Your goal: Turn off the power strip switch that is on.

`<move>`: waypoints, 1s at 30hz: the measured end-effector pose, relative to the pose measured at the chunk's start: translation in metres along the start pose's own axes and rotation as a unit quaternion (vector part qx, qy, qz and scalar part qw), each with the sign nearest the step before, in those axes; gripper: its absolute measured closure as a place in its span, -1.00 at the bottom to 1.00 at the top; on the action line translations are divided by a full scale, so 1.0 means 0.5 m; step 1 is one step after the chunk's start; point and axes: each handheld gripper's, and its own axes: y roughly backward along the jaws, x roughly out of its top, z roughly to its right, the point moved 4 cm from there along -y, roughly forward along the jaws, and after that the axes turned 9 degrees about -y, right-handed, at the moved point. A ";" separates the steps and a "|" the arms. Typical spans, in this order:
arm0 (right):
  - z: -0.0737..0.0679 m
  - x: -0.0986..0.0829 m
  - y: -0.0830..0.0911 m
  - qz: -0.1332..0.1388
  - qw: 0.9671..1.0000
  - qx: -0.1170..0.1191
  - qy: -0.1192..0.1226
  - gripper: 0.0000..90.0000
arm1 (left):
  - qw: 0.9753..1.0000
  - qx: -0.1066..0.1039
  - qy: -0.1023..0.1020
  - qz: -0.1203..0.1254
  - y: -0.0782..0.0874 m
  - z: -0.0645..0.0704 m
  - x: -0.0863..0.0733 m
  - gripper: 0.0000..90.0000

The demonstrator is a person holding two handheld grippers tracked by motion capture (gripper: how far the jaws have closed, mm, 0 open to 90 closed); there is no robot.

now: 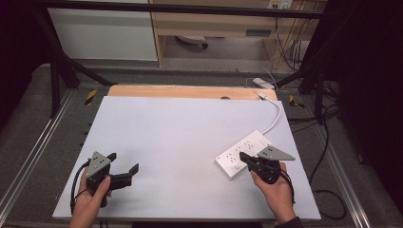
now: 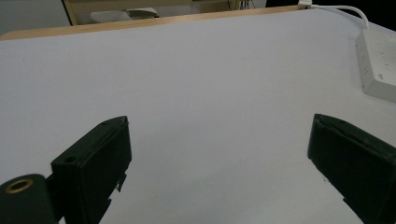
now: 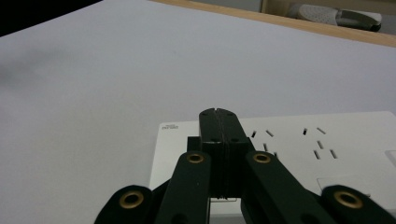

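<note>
A white power strip (image 1: 248, 144) lies on the right side of the white table board (image 1: 180, 128), and its white cable (image 1: 277, 115) runs to the far edge. My right gripper (image 1: 243, 156) is shut with nothing between its jaws. In the right gripper view its tips (image 3: 218, 114) hang over the near-left end of the power strip (image 3: 299, 140); whether they touch it I cannot tell. My left gripper (image 1: 124, 161) is held low at the front left, open and empty. In the left gripper view its jaws (image 2: 219, 122) stand wide apart over bare board, with the power strip (image 2: 379, 60) far right.
A wooden strip (image 1: 180, 91) borders the table's far side. Black frame posts stand at both back corners. A white adapter (image 1: 263, 83) and loose cables (image 1: 328, 190) lie on the floor to the right. The board's middle and left are bare.
</note>
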 end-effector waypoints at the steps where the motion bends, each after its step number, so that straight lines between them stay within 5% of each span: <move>1: 0.000 -0.001 0.000 -0.002 1.000 0.000 0.001 1.00 | 1.000 0.000 -0.001 0.000 0.000 0.000 0.000 -0.86; 30: -0.009 -0.042 -0.033 -0.076 0.997 -0.003 0.014 1.00 | 1.000 -0.002 -0.013 -0.005 -0.004 0.005 0.003 -0.86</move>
